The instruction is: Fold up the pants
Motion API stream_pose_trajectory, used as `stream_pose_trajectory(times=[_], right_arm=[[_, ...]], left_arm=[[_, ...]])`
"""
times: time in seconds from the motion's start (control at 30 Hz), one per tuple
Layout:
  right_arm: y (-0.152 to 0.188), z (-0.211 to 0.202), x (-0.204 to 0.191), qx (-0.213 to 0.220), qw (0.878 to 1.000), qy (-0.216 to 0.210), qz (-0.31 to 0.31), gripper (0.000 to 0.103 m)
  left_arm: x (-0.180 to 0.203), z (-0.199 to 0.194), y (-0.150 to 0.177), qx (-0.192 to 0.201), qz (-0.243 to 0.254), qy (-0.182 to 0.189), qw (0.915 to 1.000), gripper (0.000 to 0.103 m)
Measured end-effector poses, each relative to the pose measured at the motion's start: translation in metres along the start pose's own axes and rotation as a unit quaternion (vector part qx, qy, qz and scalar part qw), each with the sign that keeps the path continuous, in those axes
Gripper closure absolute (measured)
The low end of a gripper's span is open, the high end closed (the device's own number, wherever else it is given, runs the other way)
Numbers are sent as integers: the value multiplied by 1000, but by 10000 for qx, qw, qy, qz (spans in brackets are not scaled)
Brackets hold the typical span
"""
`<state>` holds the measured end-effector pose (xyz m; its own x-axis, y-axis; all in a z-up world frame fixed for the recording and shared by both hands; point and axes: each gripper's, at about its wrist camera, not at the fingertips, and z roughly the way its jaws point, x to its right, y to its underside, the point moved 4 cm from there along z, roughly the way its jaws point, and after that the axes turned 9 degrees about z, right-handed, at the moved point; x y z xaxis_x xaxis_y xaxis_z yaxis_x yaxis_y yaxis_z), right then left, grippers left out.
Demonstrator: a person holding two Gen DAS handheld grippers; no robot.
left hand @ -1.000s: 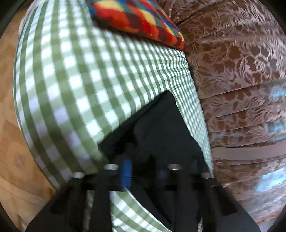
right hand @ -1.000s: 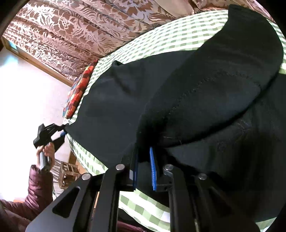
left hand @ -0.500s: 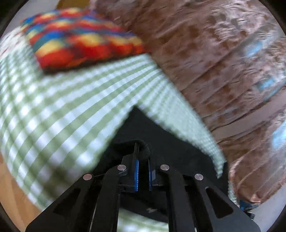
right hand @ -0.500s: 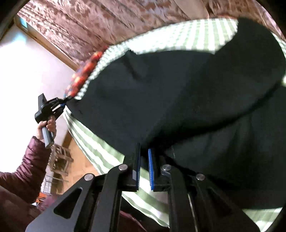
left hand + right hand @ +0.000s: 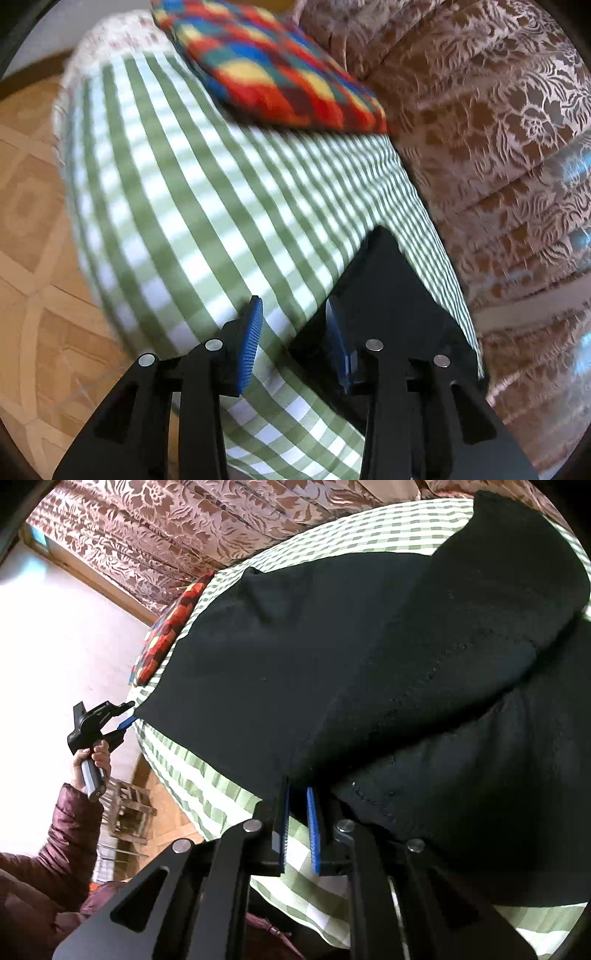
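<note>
Pants (image 5: 369,657) lie flat on checked bed, one fold laid, more left I judge. My left fingers (image 5: 293,325) just opened, hem corner released beside them. Right fingers (image 5: 297,812) narrow, pinching near-edge fabric.

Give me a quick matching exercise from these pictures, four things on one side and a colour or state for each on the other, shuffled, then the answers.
Things:
1. pants
2. cushion
3. left hand-held gripper
4. bed cover

Descriptions:
A. green and white check
B. black, spread on the bed
C. jaws apart, nothing between them
D. red, blue and yellow patches

Pairs: 1-B, 2-D, 3-C, 4-A
</note>
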<state>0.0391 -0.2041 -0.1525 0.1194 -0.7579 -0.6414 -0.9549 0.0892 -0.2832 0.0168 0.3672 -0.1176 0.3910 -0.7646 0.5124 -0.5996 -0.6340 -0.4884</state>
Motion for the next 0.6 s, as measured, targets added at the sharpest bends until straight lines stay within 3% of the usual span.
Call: stream_pose_trajectory(times=[0.03,0.07,0.1,0.17,0.23,0.33,0.43,0.5,0.6], right_arm=[[2,-3,1,-4,10000,-16,-3,90],[2,-7,1,-29,10000,-46,-8,80],[2,-12,0,-87,9999,-88,-23,64],[2,-28,-1,9,9999,-9,-112,47],[-5,-54,3,239,9996,102,-144,46],[-31,-90,18,735,9965,385,42,42],[-72,-112,41,1271,9871,840,490,33],[-108,-114,55,1507,9787,1189,726,33],[-164,-100,73,1537,9713,1493,1037,33]], left_arm=[[12,-6,-1,105,188,-12,9998,69],[29,-12,1,163,476,68,9987,69],[45,-15,6,155,726,168,9971,69],[86,-17,22,99,1372,404,9897,69],[123,-15,42,13,1933,697,9787,69],[182,1,83,-384,2787,1127,9530,69],[229,15,124,-796,3469,1574,9212,69],[256,22,153,-1047,3840,1833,8989,69],[280,30,183,-1342,4089,2117,8775,69]])
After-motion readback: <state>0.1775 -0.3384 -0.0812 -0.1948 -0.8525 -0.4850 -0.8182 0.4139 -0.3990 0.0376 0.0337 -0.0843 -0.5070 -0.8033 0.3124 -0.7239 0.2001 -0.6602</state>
